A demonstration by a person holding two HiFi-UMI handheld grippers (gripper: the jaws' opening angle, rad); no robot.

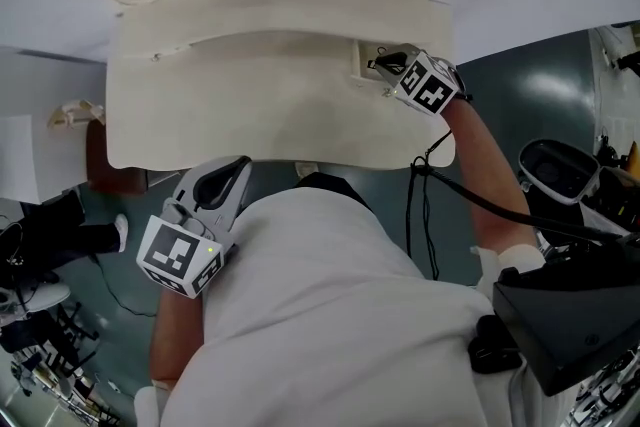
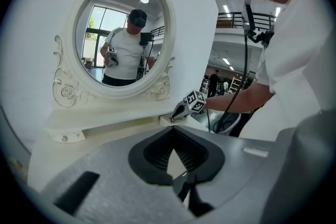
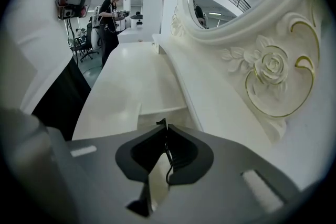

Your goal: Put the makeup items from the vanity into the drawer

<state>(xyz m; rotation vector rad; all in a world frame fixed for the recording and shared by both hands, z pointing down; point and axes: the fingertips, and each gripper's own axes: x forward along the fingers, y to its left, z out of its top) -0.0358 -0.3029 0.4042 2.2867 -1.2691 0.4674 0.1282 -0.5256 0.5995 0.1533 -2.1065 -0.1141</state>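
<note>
Head view, worktop: the white vanity worktop is bare from its front edge to the rear ledge. No makeup items show in any view, so I judge they are either already in the drawer or hidden.
Mirror: the oval mirror in its carved frame stands along the rear edge.
Drawer: the small drawer sits at the right rear corner, under the ledge. I cannot tell whether it is open or closed.
Right tool: the right tool has its jaws together with nothing between them. Its tips are at the drawer front, probably to push or work the drawer.
Left tool: the left tool also has its jaws together and empty. It is just off the front edge, left of middle, apparently idle.
Right arm: it is stretched forward past the right edge, nearly straight.
Left arm: it is bent and close to the body, with the tool aimed at the mirror.
</note>
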